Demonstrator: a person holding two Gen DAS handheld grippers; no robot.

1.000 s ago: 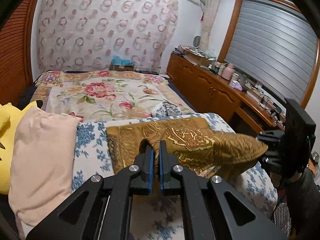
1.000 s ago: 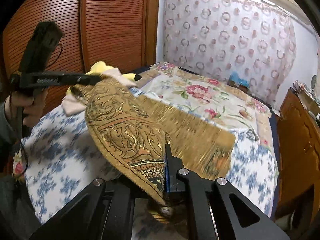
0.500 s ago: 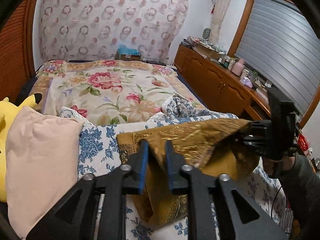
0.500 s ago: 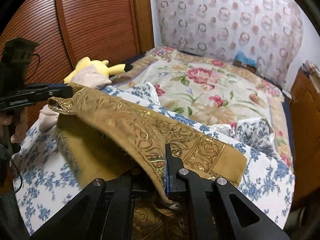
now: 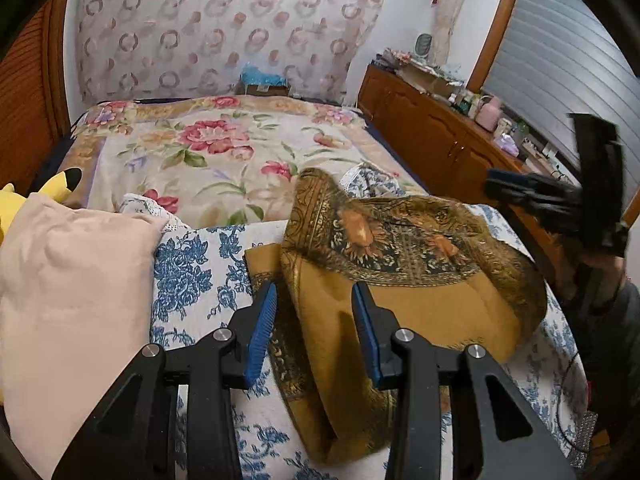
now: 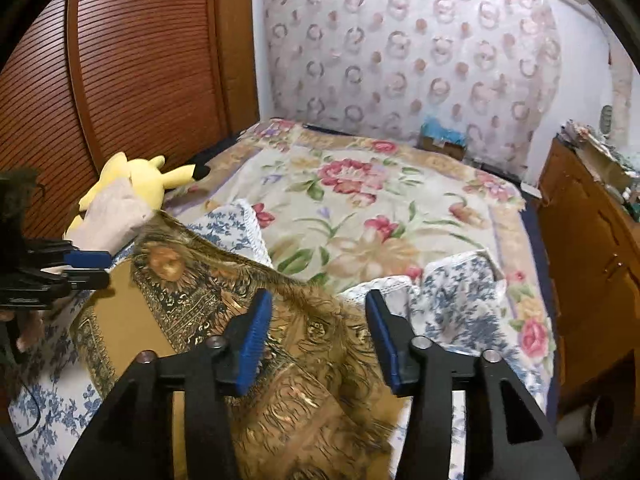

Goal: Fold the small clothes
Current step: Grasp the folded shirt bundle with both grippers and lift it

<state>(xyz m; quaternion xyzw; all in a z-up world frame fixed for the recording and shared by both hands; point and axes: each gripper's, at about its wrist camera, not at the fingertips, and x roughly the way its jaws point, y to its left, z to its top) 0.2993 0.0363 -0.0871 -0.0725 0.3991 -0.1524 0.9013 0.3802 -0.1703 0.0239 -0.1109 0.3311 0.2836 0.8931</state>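
A gold-brown patterned cloth (image 5: pixel 400 272) lies folded over itself on the blue-flowered sheet (image 5: pixel 188 276) of the bed; it also shows in the right wrist view (image 6: pixel 224 308). My left gripper (image 5: pixel 316 332) is open, its blue pads either side of the cloth's near edge, holding nothing. My right gripper (image 6: pixel 316 344) is open just above the cloth's fringed end, empty. The right gripper shows at the right edge of the left wrist view (image 5: pixel 560 196), and the left gripper at the left edge of the right wrist view (image 6: pixel 80 268).
A pink pillow (image 5: pixel 68 300) and a yellow plush toy (image 6: pixel 140 184) lie at the left of the bed. A floral blanket (image 5: pixel 224 152) covers the far half. A wooden cabinet (image 5: pixel 440 136) with clutter stands to the right, a slatted wooden wardrobe (image 6: pixel 120 80) to the left.
Both grippers opened and let go of the cloth. The lifted half dropped onto the lower half, so the cloth now lies folded on the sheet.
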